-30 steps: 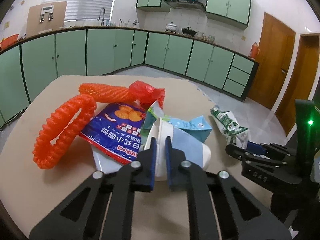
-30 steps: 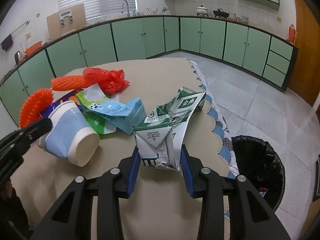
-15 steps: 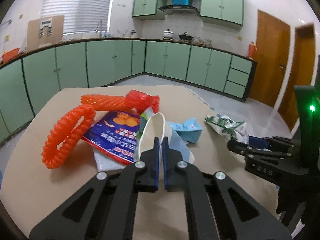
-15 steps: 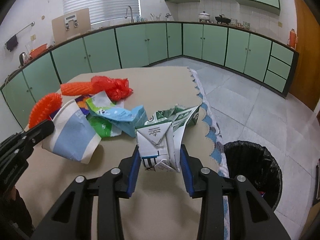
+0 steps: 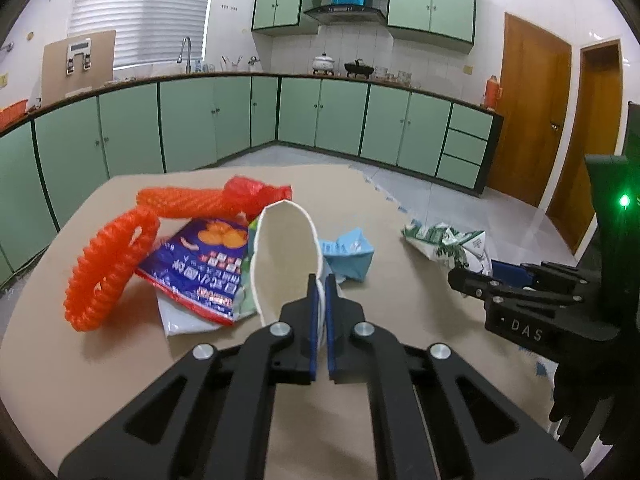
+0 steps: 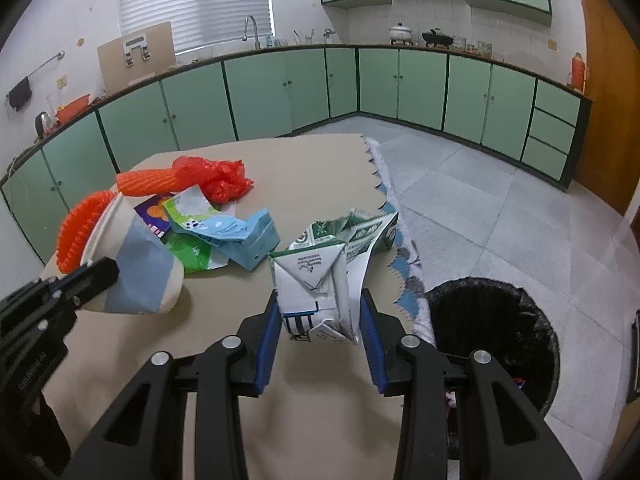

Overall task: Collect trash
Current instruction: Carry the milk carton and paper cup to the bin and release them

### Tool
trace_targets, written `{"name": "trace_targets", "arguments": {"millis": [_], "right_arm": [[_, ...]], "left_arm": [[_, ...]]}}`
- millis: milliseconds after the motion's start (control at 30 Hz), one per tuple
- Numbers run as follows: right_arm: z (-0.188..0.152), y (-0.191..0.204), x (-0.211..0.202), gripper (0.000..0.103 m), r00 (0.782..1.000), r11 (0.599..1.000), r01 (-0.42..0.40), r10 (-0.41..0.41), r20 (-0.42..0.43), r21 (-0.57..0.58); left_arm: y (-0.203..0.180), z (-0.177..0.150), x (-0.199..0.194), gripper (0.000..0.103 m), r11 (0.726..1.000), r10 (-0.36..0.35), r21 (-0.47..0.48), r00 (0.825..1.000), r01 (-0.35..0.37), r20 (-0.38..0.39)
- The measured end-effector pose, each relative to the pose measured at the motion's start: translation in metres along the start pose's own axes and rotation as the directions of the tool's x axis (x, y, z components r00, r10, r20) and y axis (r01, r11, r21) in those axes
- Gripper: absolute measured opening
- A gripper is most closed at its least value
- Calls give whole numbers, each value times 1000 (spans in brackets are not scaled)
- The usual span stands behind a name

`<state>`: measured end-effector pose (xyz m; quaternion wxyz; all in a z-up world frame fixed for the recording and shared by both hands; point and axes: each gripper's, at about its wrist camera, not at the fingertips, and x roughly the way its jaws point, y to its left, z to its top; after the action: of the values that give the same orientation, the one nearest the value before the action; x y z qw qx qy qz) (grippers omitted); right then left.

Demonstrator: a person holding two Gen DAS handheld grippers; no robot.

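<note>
Pinching only the rim of a paper cup (image 5: 286, 264), the left gripper (image 5: 319, 300) holds it tilted above the tabletop (image 5: 400, 208); the right gripper (image 6: 320, 320), clamped on a crushed carton (image 6: 316, 284) near the bin (image 6: 492, 344), risks slippage.

paper cup (image 5: 285, 258): squashed, lifted, tilted | green-white carton (image 6: 320, 280): crumpled, raised above table

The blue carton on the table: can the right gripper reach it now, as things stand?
Probably not yet. The right gripper is shut on the green milk carton, so its jaws are full. The blue carton lies just ahead to the left, uncovered on top; after dropping the load in the bin, the way looks free.
</note>
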<state>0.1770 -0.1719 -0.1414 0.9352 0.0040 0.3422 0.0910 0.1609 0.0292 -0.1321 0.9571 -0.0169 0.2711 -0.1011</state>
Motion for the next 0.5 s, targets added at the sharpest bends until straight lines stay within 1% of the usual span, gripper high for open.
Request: {"name": "trace_targets", "arguments": {"millis": [300,500], "right_arm": [[7,-19,-26,37,998,1000,6,-8,60,27],[11,-40,-48,37,994,998,28,-34,105,59]], "left_arm": [[-24,16,-4,2,999,-18,36,999,16,51],[-45,26,-1,2,998,-50,52,996,46,74]]}}
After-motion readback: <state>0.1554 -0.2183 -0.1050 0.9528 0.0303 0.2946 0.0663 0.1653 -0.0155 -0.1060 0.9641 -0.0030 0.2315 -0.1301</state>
